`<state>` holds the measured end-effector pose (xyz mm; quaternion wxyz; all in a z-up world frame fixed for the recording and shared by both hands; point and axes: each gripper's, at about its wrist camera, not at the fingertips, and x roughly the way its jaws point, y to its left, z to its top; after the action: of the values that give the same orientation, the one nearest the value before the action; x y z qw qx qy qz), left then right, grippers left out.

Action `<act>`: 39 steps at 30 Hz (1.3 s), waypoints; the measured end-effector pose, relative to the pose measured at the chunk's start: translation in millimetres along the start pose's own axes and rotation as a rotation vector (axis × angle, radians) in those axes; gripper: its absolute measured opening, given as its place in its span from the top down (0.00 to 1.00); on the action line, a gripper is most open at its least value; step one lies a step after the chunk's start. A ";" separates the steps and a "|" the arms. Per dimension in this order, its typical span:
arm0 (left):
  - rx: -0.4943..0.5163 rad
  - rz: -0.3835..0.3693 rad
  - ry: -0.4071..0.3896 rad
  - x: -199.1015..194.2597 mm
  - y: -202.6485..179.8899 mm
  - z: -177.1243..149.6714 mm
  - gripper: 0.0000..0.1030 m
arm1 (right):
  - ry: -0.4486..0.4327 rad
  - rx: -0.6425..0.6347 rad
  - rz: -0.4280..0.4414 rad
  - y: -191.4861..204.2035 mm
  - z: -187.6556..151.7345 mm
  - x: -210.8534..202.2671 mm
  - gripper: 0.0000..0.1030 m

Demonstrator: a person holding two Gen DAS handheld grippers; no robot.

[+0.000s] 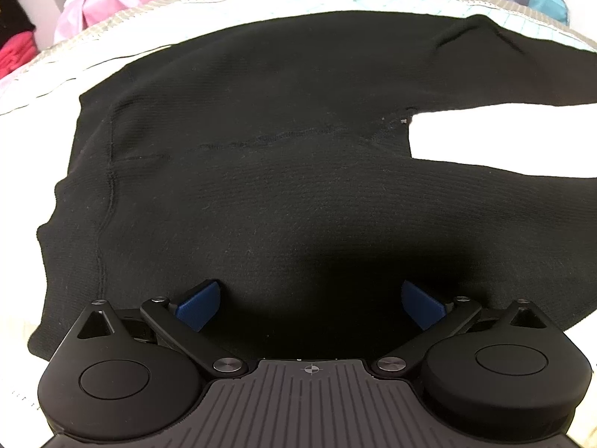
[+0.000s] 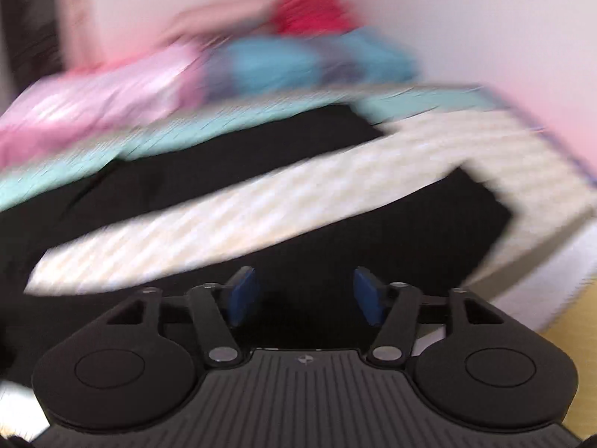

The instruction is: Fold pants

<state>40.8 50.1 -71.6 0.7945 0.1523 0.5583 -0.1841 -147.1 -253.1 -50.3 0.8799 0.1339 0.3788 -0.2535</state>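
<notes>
From my left wrist camera I see the black pants [image 1: 261,171] spread flat on a white quilted bed cover [image 1: 503,134], waistband toward the left of the picture and the two legs running off to the right with a wedge of bare cover between them. My left gripper [image 1: 311,304] hangs over the seat of the pants, pointing steeply down at the cloth near the lower edge of the garment; its blue pads [image 1: 197,304] stand wide apart and I see nothing caught between them, only dark fabric lying beneath. From the right wrist camera the picture is smeared with motion blur, but I can make out the pants [image 2: 373,231] again as two black bands crossing the cover [image 2: 231,209], one leg directly under and ahead of my right gripper [image 2: 306,296]. Its blue pads [image 2: 242,296] are parted with an open gap between them, and nothing is pinched there; whether the tips touch the cloth I cannot tell through the blur. Behind the pants lie a pale turquoise sheet [image 2: 186,138], a pink bedding heap [image 2: 93,104], a blue-and-grey cushion [image 2: 276,63] and something red [image 2: 313,11] against the wall.
</notes>
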 end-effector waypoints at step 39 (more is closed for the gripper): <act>-0.396 0.039 -0.059 -40.4 188.4 -57.9 0.00 | 0.303 -0.801 0.966 325.7 -24.9 -8.5 0.44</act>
<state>67.3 247.9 -45.8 0.8283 -0.0017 0.5571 -0.0598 11.3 32.6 -46.6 0.8135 -0.0151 0.4612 0.3539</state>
